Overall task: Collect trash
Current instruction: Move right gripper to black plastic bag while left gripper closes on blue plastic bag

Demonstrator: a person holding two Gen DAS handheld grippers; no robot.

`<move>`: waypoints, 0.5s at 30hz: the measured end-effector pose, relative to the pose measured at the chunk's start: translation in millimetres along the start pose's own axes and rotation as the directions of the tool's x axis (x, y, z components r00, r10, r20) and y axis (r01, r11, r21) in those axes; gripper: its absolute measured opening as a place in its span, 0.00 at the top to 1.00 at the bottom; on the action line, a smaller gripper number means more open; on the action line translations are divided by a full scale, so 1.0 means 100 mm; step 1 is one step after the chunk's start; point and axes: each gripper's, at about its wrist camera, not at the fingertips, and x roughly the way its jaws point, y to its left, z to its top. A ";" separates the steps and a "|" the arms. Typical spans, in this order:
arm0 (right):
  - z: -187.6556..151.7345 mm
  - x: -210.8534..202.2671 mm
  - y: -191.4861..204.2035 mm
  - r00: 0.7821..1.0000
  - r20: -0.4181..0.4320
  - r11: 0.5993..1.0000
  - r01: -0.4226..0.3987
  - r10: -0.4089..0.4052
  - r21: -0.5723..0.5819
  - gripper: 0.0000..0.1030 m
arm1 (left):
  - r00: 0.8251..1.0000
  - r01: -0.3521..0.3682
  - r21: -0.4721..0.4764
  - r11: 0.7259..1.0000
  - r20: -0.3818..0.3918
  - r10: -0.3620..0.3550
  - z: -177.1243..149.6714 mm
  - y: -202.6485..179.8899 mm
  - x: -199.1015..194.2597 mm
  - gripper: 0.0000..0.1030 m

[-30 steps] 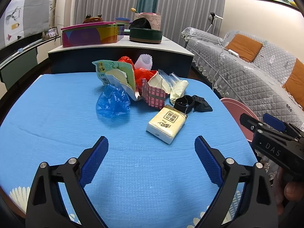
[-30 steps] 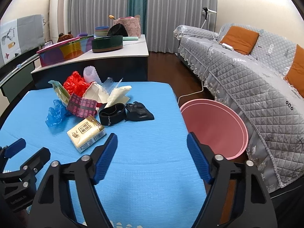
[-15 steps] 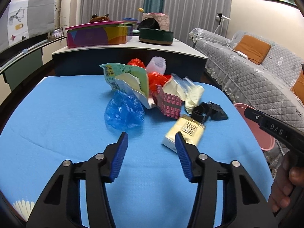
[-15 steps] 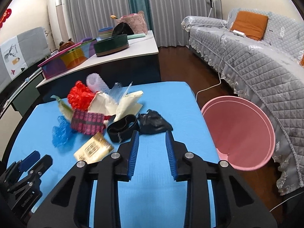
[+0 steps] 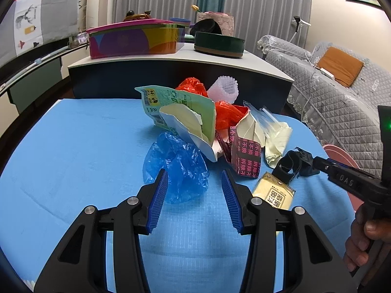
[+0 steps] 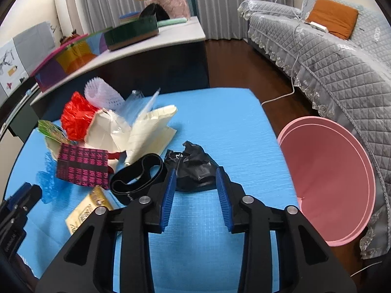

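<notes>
left gripper (image 5: 194,190) fingers open around blue bag (image 5: 176,165); right gripper (image 6: 194,187) open around black bag (image 6: 193,170). both probably light, limp, slippery film: pinch bunched middle.

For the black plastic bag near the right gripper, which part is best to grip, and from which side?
Grip the raised crumpled hump of the black bag, coming from the near side. The open right gripper already straddles it, and the soft folds there should probably bunch easily between the fingers.

Black claw (image 5: 194,190), ribbed blue pads (image 5: 158,195), silver screws
</notes>
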 end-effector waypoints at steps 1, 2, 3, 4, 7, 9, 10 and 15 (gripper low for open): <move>0.00 0.02 0.01 1.000 -0.008 1.000 -0.008 0.008 -0.001 0.62 | 1.000 0.002 -0.002 1.000 -0.005 -0.002 0.00 0.00 0.02 0.56; 0.00 0.05 0.03 1.000 -0.016 1.000 -0.015 0.014 -0.009 0.61 | 1.000 0.004 -0.006 1.000 -0.012 -0.004 0.00 0.00 0.04 0.56; 0.00 0.06 0.04 1.000 -0.017 1.000 -0.013 0.012 -0.018 0.59 | 1.000 0.005 -0.007 1.000 -0.016 -0.005 0.00 0.00 0.05 0.56; 0.01 0.08 0.06 1.000 -0.017 1.000 -0.010 0.009 -0.029 0.58 | 1.000 0.003 -0.006 1.000 -0.019 -0.004 0.00 -0.01 0.07 0.56; 0.00 0.13 0.09 1.000 -0.029 0.999 0.004 -0.006 -0.047 0.58 | 1.000 0.000 0.001 1.000 -0.023 0.000 0.00 -0.02 0.10 0.56; 0.00 0.17 0.09 0.999 -0.037 0.998 0.018 -0.020 -0.053 0.58 | 1.000 -0.006 0.005 1.000 -0.029 0.006 0.00 -0.02 0.12 0.58; 0.00 0.17 0.09 0.999 -0.039 0.998 0.021 -0.023 -0.053 0.58 | 0.999 -0.008 0.003 1.000 -0.034 0.008 0.00 -0.01 0.13 0.61; 0.00 0.17 0.12 0.999 -0.030 0.996 0.040 -0.043 -0.079 0.69 | 0.999 -0.007 0.003 1.000 -0.050 0.007 0.00 0.00 0.18 0.67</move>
